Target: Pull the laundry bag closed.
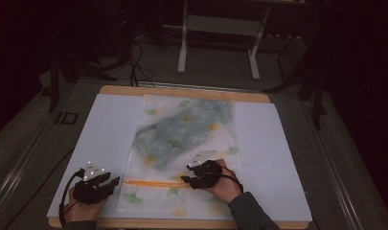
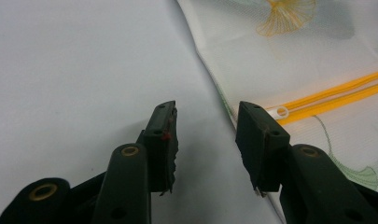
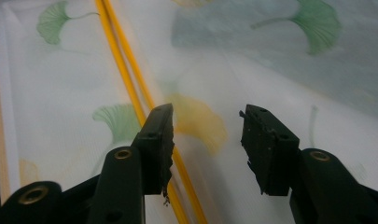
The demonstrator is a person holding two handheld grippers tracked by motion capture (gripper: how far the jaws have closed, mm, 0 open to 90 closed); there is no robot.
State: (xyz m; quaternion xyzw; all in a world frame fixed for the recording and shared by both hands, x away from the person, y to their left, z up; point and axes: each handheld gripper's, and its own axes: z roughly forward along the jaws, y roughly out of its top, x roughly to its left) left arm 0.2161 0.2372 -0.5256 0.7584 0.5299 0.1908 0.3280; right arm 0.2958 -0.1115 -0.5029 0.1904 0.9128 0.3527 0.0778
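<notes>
We note both grippers, left point(image 1: 116, 181) and right point(image 1: 184, 178), gape wide, empty; mesh zip bag point(image 1: 182, 120) encloses greenish folded cloth point(image 1: 182, 134), orange zipper point(image 1: 153, 183) closed.

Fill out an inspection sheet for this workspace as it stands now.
Surface: wooden table covered by a white sheet, flat.
Job's things: white mesh bag with a ginkgo-leaf print, lying flat mid-table; a grey-green garment shows through it; its orange zipper runs across the near end, with a white pull ring at the bag's left edge.
Clutter: nothing seen.
Grippers: left gripper open, over the white sheet beside the pull ring; right gripper open, above the bag near the zipper, nothing between its jaws.
Cables: black cable trailing from the left gripper; more on the floor.
Surroundings: dark room, white stand legs beyond the table.
</notes>
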